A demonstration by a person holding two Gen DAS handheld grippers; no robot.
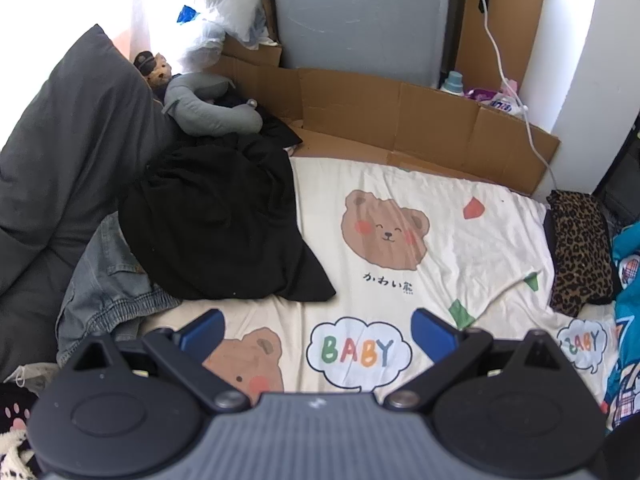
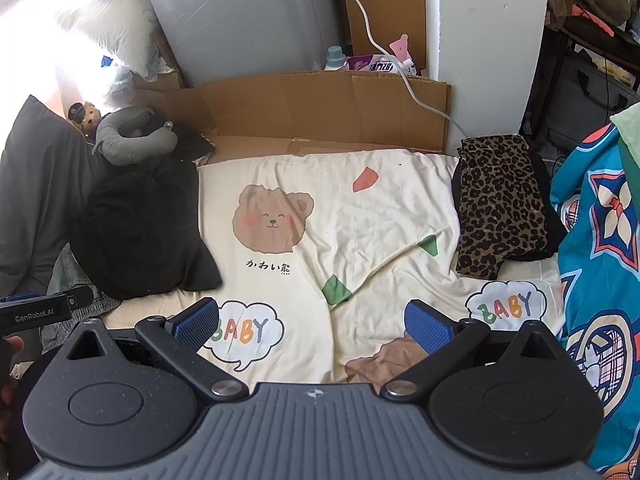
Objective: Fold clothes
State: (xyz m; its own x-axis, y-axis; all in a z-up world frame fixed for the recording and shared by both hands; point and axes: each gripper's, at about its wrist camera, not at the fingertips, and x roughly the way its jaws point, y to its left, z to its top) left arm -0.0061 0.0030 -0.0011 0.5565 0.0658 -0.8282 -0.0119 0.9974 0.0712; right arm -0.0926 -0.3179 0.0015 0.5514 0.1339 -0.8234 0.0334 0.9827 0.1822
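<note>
Both tongs are spread wide and pinch nothing: the left tongs and the right tongs hover low in their frames above the bear-print bed sheet.

Garments awaiting folding, counted:
- 1 black garment, heaped at centre left of the left wrist view.
- 1 denim garment, partly under the black one at lower left; only part of it shows.
- 1 leopard-print garment, already folded flat at the right of the right wrist view, on top of something dark.

Handling judgement: the black garment looks soft, limp and light, and will likely sag and bunch when lifted. The best hold is probably its pointed corner at the lower right of the heap, then a 2nd edge to spread it. The denim looks heavier and stiffer and should hold a crease better. No hems or seams can be made out in the black heap.
</note>
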